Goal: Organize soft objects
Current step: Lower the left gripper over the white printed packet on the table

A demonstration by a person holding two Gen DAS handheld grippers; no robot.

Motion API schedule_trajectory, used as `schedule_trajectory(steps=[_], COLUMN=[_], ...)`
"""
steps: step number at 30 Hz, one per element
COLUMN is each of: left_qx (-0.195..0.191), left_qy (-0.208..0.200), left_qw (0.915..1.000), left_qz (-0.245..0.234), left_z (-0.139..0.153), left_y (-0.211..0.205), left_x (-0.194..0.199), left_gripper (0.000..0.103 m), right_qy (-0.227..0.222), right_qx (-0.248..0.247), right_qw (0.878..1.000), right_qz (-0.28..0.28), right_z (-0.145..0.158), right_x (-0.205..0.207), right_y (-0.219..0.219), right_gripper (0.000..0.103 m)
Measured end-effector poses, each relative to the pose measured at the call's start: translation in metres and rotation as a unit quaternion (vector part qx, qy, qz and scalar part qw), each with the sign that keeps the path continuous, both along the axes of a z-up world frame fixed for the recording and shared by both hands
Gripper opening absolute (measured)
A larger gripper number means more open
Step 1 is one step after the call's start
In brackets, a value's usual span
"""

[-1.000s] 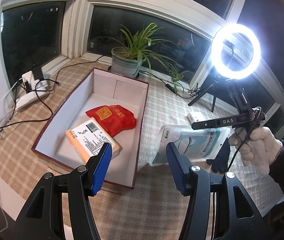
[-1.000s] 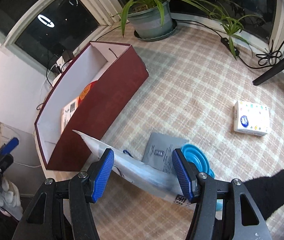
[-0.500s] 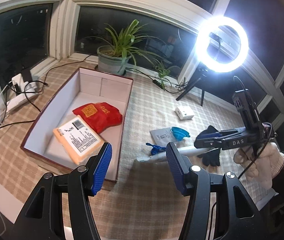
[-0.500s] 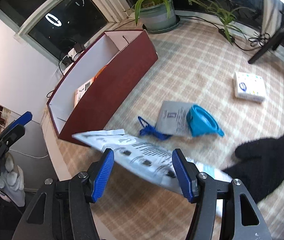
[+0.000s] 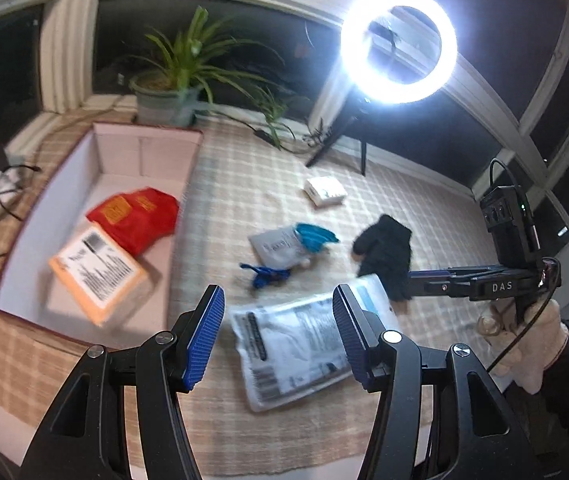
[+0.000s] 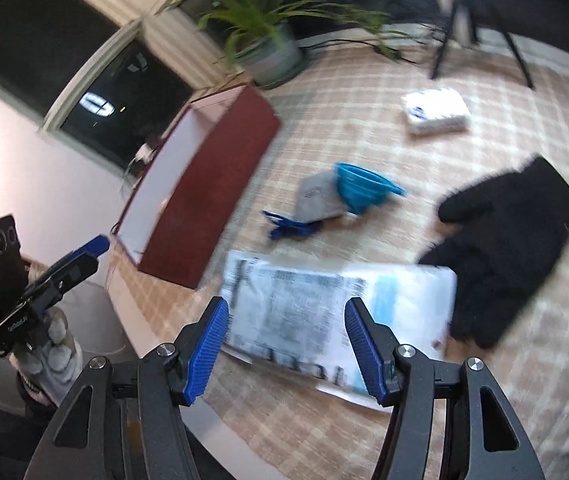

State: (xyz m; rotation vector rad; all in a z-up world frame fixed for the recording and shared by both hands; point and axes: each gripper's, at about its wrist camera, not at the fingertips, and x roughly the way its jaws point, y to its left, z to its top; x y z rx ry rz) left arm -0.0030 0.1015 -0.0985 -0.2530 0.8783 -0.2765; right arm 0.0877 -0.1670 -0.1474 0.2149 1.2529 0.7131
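The white bag lies flat on the checked mat, near the box, so it is not put away yet. The right gripper hangs half open above it, holding nothing. The left gripper is open and empty too.

The cloth was beige plaid. The box was maroon outside, white inside, holding a red pack and an orange one. The glove was black, the funnel blue.
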Motion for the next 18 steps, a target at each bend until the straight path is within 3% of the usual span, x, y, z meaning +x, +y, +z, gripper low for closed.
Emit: schedule_trajectory(steps=[11,18], left_qx=[-0.045,-0.076], left_qy=[0.093,0.130], left_qw=[0.9945,0.9886], left_qz=[-0.014,-0.004], left_z=[-0.074,-0.102], left_y=[-0.026,-0.032], left_x=[-0.021,-0.042], left_gripper=[0.057,0.057], right_qy=[0.032,0.016], right_qx=[-0.010,-0.009], right_qw=[0.998,1.000], right_qz=[-0.057,-0.005], right_z=[-0.049,-0.045], right_x=[-0.005,0.012], right_y=[-0.053,-0.039], right_gripper=[0.057,0.057])
